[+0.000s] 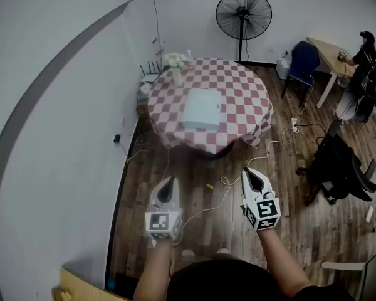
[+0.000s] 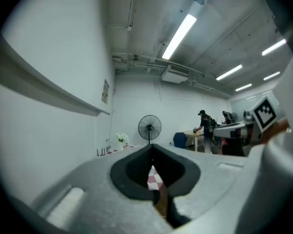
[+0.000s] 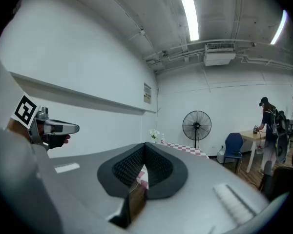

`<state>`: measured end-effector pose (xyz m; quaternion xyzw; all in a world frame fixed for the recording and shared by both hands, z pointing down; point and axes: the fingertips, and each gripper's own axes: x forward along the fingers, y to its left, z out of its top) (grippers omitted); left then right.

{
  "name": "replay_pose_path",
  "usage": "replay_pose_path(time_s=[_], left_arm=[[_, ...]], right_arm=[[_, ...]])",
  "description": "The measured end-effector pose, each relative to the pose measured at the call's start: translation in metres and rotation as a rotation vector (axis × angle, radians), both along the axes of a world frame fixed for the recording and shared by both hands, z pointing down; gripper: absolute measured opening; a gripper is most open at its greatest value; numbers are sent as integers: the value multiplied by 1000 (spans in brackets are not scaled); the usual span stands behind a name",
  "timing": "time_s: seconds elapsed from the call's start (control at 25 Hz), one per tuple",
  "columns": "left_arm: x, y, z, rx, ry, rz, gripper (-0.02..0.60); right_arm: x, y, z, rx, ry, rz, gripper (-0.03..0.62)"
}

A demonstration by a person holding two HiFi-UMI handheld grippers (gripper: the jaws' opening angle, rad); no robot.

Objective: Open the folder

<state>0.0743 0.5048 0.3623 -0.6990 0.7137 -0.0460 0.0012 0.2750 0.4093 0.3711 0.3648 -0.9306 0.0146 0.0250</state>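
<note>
**Both grippers shut and empty, the folder well out of reach across the floor**

From where I stand, the person is some way back from the round table under its red-and-white checked cloth (image 1: 238, 83). The pale, flat rectangular folder (image 1: 201, 108) lies closed near the middle of that cloth. A small white vase of pale flowers (image 1: 176, 68) stands near the table's far-left edge, apart from the folder.

The left gripper (image 1: 169, 184) and the right gripper (image 1: 253, 179) are held out level, side by side over the brown wooden plank floor (image 1: 288, 231), pointing toward the table. Each gripper's own view shows its dark pads pressed together at the tips with nothing between them, only a sliver of checked cloth beyond.

So the opening itself has not begun, and I would say the job right now is simply to close the distance. To do it well, walk in squarely and mind the white cable (image 1: 222, 196) trailing across the boards. Bring both grippers down over the tabletop near the folder.

The jaws will have to part before they arrive. One gripper could then rest on the back cover to keep the light folder from sliding on the cloth. The other would work under the free edge of the front cover and lift (which side is the spine I cannot tell from this far off). Keep the sweep of the cover away from the vase.
</note>
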Motion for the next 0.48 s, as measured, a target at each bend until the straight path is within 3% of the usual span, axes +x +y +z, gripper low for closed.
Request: replay_pose_path(time_s=[0.24,0.48], left_arm=[[30,-15,0,20,28,28,3],[41,-34,4,12,14,31,3]], right_arm=[[23,-7,-4,-10,-44,-10,2],[18,-23,4,-13,-35,-13,3]])
